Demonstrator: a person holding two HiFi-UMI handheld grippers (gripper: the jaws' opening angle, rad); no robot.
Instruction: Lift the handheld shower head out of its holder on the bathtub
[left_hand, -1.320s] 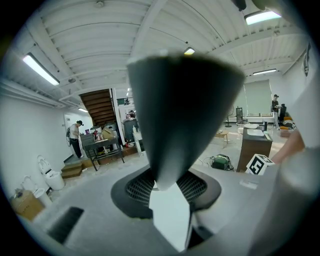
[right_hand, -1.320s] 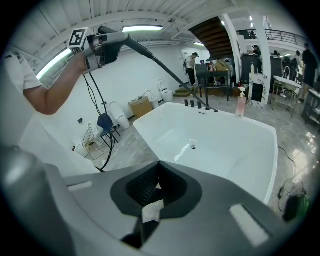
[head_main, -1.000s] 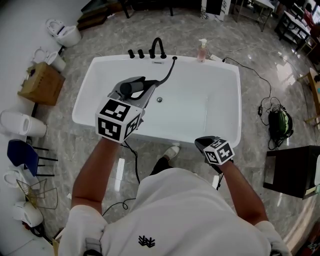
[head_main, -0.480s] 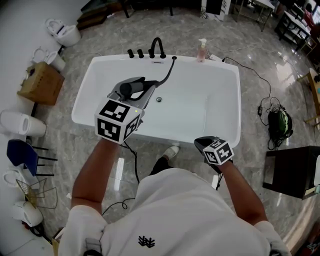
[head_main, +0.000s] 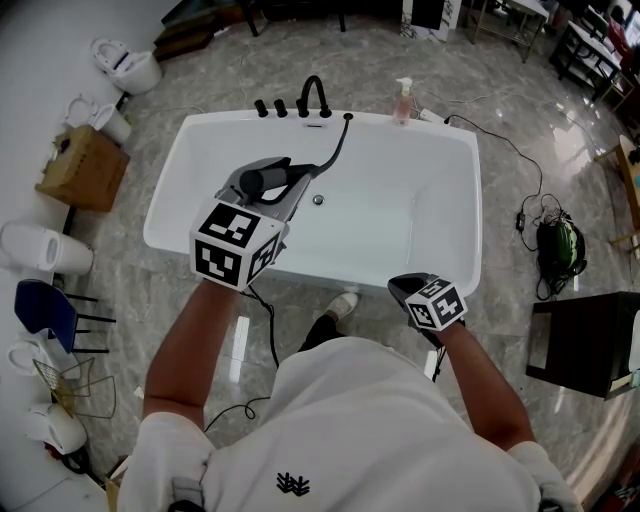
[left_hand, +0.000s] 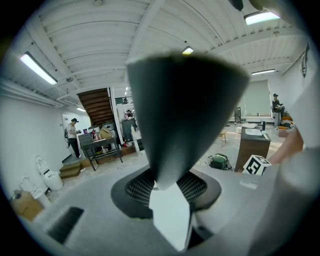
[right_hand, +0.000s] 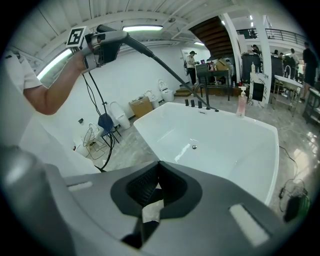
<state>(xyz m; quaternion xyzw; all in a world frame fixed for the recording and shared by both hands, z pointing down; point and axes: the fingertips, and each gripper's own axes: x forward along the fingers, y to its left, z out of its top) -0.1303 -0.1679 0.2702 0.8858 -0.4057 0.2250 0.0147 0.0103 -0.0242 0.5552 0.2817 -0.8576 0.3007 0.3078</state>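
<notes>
The black handheld shower head (head_main: 262, 178) is up in the air over the white bathtub (head_main: 168, 205), with my left gripper (head_main: 276, 183) shut on its handle. Its black hose (head_main: 335, 150) runs down to the fitting (head_main: 348, 117) on the tub's far rim, beside the black faucet (head_main: 316, 95). In the left gripper view the shower head (left_hand: 187, 110) fills the middle as a dark cone between the jaws. My right gripper (head_main: 404, 287) hangs at the tub's near rim, shut and empty (right_hand: 149, 202). From there the raised shower head (right_hand: 107, 42) and hose (right_hand: 165, 67) show at upper left.
A pink soap bottle (head_main: 404, 100) stands on the far rim. Left of the tub are a cardboard box (head_main: 85, 165), several toilets (head_main: 130, 68) and a blue chair (head_main: 45, 310). A green bag (head_main: 558, 245) with cables and a dark cabinet (head_main: 590, 340) lie to the right.
</notes>
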